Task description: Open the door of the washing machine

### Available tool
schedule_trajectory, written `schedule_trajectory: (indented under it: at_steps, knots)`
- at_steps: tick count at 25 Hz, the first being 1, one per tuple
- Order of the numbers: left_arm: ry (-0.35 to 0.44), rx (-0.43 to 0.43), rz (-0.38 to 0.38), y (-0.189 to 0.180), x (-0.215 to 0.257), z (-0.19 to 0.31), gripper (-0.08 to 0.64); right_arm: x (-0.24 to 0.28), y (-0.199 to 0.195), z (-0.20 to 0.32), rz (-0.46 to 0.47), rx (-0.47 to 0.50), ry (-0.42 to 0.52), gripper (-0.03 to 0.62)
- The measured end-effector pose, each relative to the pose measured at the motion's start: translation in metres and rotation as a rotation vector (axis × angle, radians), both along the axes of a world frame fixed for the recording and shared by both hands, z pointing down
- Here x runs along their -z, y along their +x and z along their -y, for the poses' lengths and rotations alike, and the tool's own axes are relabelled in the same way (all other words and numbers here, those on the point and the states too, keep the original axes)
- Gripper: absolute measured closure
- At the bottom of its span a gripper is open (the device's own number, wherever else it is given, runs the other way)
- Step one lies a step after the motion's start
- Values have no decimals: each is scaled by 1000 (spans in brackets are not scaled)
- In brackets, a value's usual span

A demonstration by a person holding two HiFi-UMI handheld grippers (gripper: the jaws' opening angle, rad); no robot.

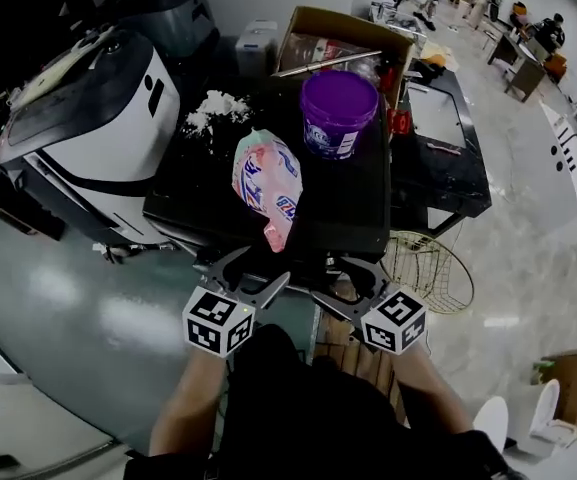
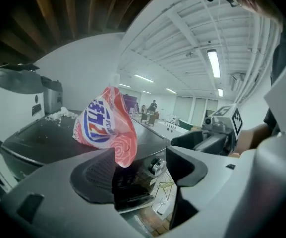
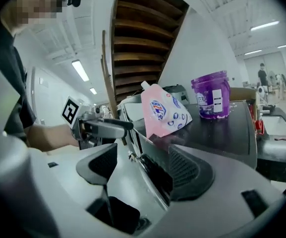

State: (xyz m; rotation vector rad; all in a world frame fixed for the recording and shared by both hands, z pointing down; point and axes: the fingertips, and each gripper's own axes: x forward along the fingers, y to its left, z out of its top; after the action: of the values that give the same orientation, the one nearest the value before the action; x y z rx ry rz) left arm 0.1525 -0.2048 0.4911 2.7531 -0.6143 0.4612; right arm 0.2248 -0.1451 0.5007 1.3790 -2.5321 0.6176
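Both my grippers sit low at 6 o'clock in the head view, side by side at the near edge of the washing machine [image 1: 353, 213], which fills the middle of that view at 12 o'clock from them.

Left gripper [image 1: 253, 270]: jaws spread wide, pinching nothing. In the left gripper view the machine's front edge and a small metal knob [image 2: 156, 166] show in the gap between the pads. I can't tell whether either pad touches them.

Right gripper [image 1: 346, 276]: jaws also spread, nothing clamped. In the right gripper view a thin front edge of the machine runs up through the gap, closer to the pad at 3 o'clock; contact is unclear.

The machine's dark top lies flat. I can't tell the door apart from the rest of the top.

On the top:
- A pink detergent pouch [image 1: 266, 183] lies on its side near the middle.
- A purple tub [image 1: 339, 113] stands upright at 1 o'clock from the pouch.
- Loose white powder [image 1: 213, 108] sits at 11 o'clock from the pouch.

A cardboard box [image 1: 338, 33] is behind the tub at 12 o'clock. A white-and-black appliance [image 1: 88, 118] is at 9 o'clock of the machine. A wire basket [image 1: 430, 268] is on the floor at 3 o'clock of the right gripper.
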Motion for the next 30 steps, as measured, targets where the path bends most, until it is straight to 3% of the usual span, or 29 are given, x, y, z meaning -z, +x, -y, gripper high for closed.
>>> schedule_trajectory:
  at_steps: [5,8,19,30]
  knots:
    - [-3,115,20,4,-24,-27,238,-37,15,-33,12,76,-31,259]
    - [-59,190,-2,2,-32,-49,253,-51,19,-56,4,123,-67,262]
    - [-91,247,65,13,-51,-104,281,-71,24,-86,29,207,-95,281]
    - [-204,323,87,-3,-107,-95,311,-129,7,-64,-16,259,-195,295]
